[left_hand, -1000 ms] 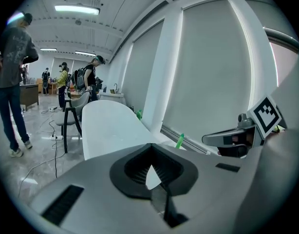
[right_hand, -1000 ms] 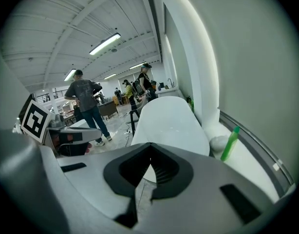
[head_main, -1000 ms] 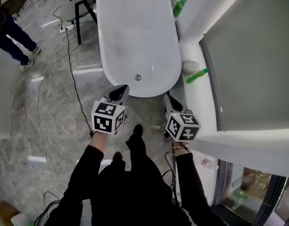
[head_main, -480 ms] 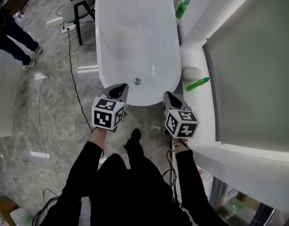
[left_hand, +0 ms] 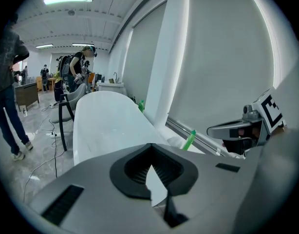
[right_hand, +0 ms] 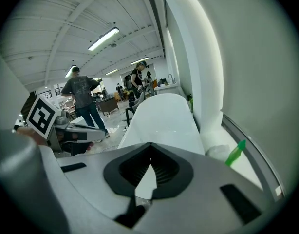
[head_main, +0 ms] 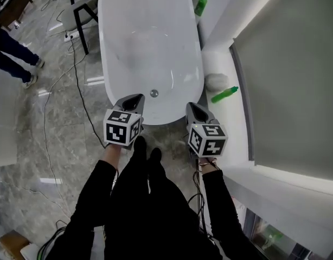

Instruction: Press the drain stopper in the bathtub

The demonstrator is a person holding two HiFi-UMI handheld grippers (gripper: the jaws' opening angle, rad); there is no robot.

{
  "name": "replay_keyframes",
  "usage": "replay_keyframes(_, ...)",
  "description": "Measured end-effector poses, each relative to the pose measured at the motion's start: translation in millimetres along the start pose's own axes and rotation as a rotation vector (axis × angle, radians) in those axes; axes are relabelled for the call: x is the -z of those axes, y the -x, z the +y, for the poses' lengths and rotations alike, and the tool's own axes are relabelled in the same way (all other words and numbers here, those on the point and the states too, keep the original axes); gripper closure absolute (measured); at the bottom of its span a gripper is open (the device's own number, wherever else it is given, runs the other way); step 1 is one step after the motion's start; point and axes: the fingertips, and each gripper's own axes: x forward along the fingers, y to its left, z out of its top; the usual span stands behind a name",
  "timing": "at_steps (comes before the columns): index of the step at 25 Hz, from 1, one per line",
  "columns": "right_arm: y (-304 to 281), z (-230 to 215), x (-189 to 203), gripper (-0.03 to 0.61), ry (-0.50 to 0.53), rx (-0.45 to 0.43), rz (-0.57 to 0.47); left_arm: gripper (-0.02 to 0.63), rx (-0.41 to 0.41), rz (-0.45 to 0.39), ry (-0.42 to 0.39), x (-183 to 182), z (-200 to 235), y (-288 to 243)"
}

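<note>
A white oval bathtub (head_main: 150, 42) lies ahead on the grey floor. Its small round metal drain stopper (head_main: 154, 93) sits in the basin near the near end. My left gripper (head_main: 132, 102) hangs over the tub's near rim, just left of the stopper, and is shut with nothing in it. On the other side, my right gripper (head_main: 192, 109) is at the rim's right, also shut with nothing held. The tub (left_hand: 105, 121) stretches away past my left gripper (left_hand: 150, 147) in the left gripper view. In the right gripper view my right gripper (right_hand: 150, 147) points along the tub (right_hand: 164, 116). The stopper is hidden in both gripper views.
A white ledge (head_main: 223, 118) runs along the tub's right, with a green bottle (head_main: 224, 95) and a crumpled white lump (head_main: 216, 81) on it. Another green bottle (head_main: 201, 5) stands at the far end. A black chair (head_main: 82, 4), floor cables (head_main: 82, 102) and a standing person (head_main: 14, 53) are at left.
Both grippers have come closer to the tub's near rim, and the tub has shifted left in the head view. Both grippers stay shut.
</note>
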Motion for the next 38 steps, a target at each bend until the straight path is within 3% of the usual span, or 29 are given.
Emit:
replay_keyframes(10,-36,-24,-13,0.577,-0.019,0.014,0.012,0.609,0.017,0.06,-0.021,-2,12,-51)
replay_keyframes(20,-108,-37,-20,0.577,-0.032,0.004,0.073,0.609,0.044,0.133,-0.016,1,48,-123)
replay_keyframes(28,-176,-45,-7,0.577,-0.055,0.002,0.136,0.609,0.07,0.219,-0.011,34,81,-181)
replay_keyframes(38,-253,-68,39,0.577,-0.105,0.02,0.251,0.609,0.096,0.327,0.034,87,116,-248)
